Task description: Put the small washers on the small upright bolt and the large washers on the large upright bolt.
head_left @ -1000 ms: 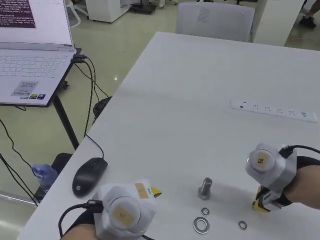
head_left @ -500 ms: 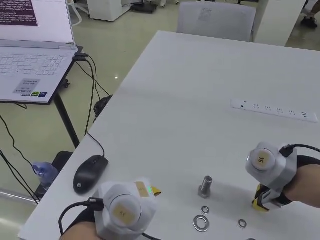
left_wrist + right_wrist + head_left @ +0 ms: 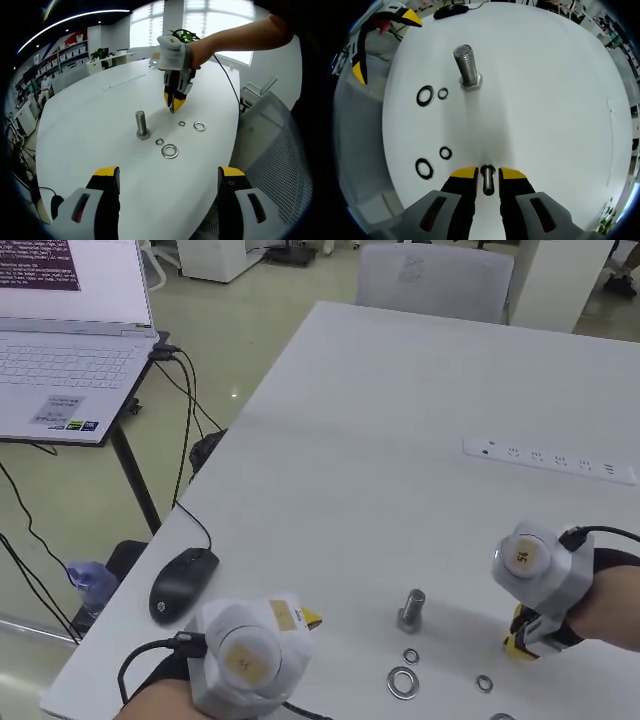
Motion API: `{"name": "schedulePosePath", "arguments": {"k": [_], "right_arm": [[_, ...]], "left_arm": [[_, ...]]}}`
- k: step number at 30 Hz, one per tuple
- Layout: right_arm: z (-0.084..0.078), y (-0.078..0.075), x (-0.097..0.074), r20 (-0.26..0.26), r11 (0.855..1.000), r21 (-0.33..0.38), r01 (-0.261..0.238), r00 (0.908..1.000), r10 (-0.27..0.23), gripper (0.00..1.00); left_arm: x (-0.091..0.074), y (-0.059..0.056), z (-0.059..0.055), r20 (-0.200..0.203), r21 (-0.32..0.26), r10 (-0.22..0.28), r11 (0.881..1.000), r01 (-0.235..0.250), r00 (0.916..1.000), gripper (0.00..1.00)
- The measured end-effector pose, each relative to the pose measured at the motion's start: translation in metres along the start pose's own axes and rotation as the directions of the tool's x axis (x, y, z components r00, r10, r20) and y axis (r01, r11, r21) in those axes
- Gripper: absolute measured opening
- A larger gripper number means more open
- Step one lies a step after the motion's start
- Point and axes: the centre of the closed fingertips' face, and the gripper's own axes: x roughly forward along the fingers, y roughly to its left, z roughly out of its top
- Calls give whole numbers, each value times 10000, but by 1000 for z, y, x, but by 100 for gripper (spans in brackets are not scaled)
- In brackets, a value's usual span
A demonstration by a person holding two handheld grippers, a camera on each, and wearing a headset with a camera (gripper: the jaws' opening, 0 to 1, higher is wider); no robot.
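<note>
— White table (image 3: 400, 420), office floor beyond, an open silver laptop (image 3: 70, 360) at the upper left of the head view. Which step is this?

— Setting up, I'd say. At the bottom centre of the right gripper view, the right gripper (image 3: 488, 172) has its jaws drawn in narrow on the small dark steel bolt (image 3: 488, 184), apparently standing it on end. Neither bolt carries a washer yet.

— And the other tongs?

— The left gripper (image 3: 168, 172) gapes wide and empty. In its view, the large threaded steel bolt (image 3: 141, 125) stands on its hex head, mid-frame.

— The washers?

— Flat on the table. A small steel ring washer (image 3: 159, 142) and a large steel ring washer (image 3: 170, 150) lie just beside the big bolt. Another pair (image 3: 200, 126) lies near the right gripper.

— Next?

— Probably releasing the small bolt without tipping it, then pinching up a thin ring. Fiddly.
</note>
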Motion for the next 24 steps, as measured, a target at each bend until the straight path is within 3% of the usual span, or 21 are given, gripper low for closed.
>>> {"name": "schedulePosePath", "arguments": {"k": [15,24], "right_arm": [[5,-6,-18,218,9999,-141,27,9998,-24,22],[20,-2,-31,712,9992,-363,149,9974,-123,23]], "left_arm": [[3,-3,6,-20,93,-31,10000,31,10000,81],[1,-2,11,74,73,16,10000,-17,10000,83]]}}
